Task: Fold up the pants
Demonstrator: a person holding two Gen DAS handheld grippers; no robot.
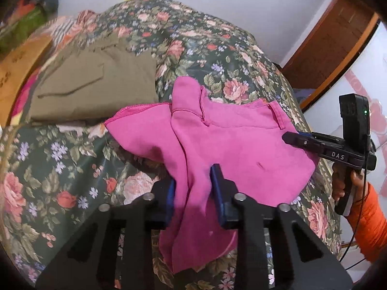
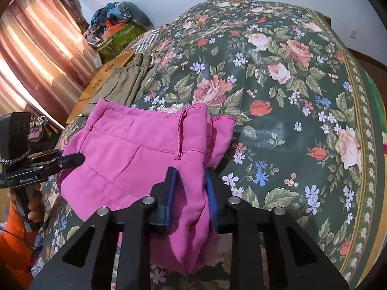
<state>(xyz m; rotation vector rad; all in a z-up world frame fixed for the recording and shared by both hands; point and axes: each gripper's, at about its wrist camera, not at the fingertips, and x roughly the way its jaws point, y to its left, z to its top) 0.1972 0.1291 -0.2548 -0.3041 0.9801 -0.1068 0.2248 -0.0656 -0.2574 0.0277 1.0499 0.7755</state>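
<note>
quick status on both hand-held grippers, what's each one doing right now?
Left hand-held gripper: closed on the pink pants, fabric pinched between its pads.
Right hand-held gripper: closed on the same pink pants, at the other side.

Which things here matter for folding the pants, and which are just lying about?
In the job: pink pants; left gripper and right gripper, both clamped on them.
Lying about: olive garment; cardboard box; fabric pile.
</note>
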